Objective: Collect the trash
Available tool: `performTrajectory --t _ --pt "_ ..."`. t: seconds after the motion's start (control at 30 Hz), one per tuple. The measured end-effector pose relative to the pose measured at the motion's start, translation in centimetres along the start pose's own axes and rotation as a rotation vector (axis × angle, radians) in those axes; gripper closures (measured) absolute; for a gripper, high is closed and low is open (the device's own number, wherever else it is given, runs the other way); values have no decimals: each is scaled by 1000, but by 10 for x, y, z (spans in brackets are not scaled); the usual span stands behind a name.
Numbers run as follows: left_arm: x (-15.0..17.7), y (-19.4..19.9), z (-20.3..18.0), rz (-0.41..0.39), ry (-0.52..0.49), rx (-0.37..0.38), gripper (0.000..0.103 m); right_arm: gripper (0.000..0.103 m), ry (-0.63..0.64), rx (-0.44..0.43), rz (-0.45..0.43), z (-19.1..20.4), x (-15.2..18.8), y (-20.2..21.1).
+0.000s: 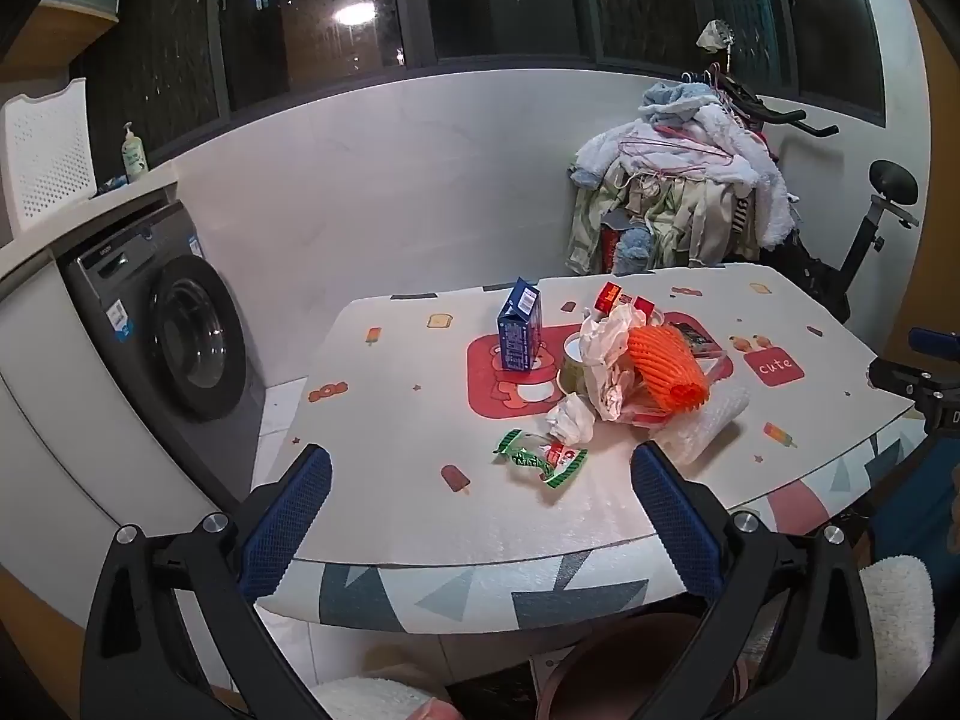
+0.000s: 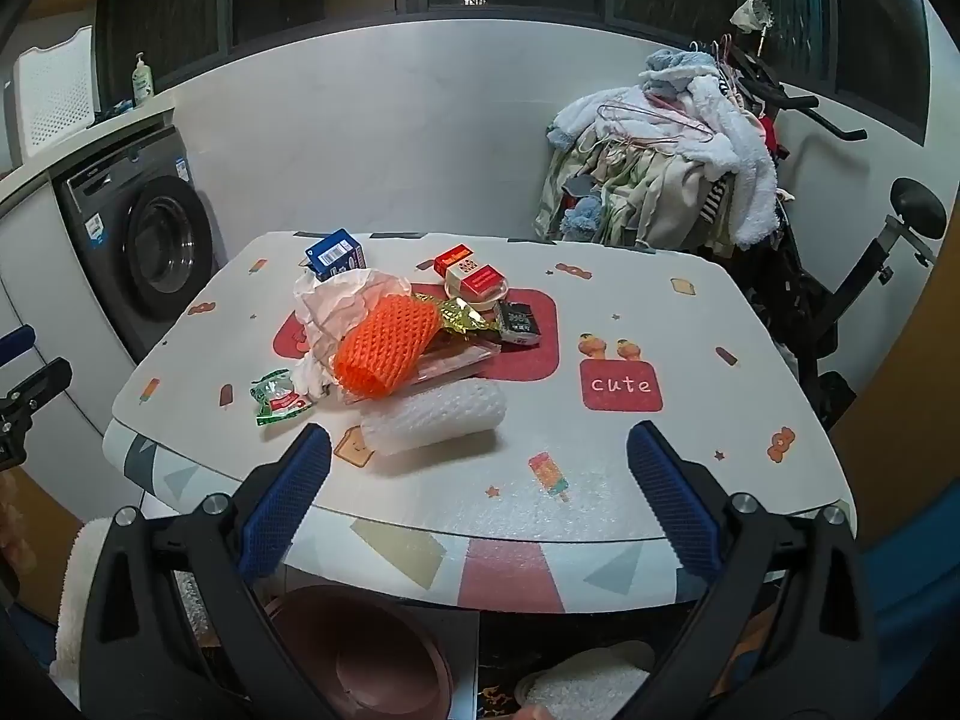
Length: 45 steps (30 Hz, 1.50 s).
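Note:
A heap of trash lies mid-table: an orange foam net (image 1: 667, 371) (image 2: 384, 345), crumpled white paper (image 1: 609, 354) (image 2: 336, 306), a white foam net (image 2: 435, 420) (image 1: 708, 423), a blue carton (image 1: 519, 325) (image 2: 336, 254), a green wrapper (image 1: 540, 457) (image 2: 277, 396), red boxes (image 2: 471, 276) and a gold wrapper (image 2: 462, 317). My left gripper (image 1: 480, 480) is open and empty above the table's near edge, short of the green wrapper. My right gripper (image 2: 479, 462) is open and empty, just short of the white foam net.
The table (image 2: 690, 450) has a patterned cover. A brown bin (image 2: 366, 654) sits on the floor under its near edge. A washing machine (image 1: 174, 336) stands at left. A clothes pile (image 2: 660, 162) on an exercise bike (image 2: 852, 264) is behind the table, at right.

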State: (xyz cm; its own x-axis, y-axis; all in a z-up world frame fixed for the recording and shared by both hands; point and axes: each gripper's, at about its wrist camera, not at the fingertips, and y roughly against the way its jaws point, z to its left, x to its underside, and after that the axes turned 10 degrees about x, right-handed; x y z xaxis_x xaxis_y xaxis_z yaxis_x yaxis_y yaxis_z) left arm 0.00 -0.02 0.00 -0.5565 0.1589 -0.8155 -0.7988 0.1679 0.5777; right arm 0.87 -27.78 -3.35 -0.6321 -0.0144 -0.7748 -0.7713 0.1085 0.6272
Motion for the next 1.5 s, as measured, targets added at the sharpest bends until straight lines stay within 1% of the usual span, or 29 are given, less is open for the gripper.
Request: performTrajectory --t 0.3,0.53,0.6,0.8,0.93,1.5 --pt "0 0 -1 -3 -11 -9 5 6 7 4 1 1 -1 0" --pt "-5 6 15 -2 -9 -10 5 6 11 9 3 2 0 0" --pt "-7 0 23 0 -5 -10 5 6 12 10 3 2 0 -1" --pt "0 -5 15 -5 -13 -26 5 6 9 10 6 0 -2 1" --pt "2 -6 15 -6 -11 -30 5 6 9 11 7 0 6 -2" --pt "6 -7 16 -3 -8 -35 5 6 18 22 14 0 10 -5"
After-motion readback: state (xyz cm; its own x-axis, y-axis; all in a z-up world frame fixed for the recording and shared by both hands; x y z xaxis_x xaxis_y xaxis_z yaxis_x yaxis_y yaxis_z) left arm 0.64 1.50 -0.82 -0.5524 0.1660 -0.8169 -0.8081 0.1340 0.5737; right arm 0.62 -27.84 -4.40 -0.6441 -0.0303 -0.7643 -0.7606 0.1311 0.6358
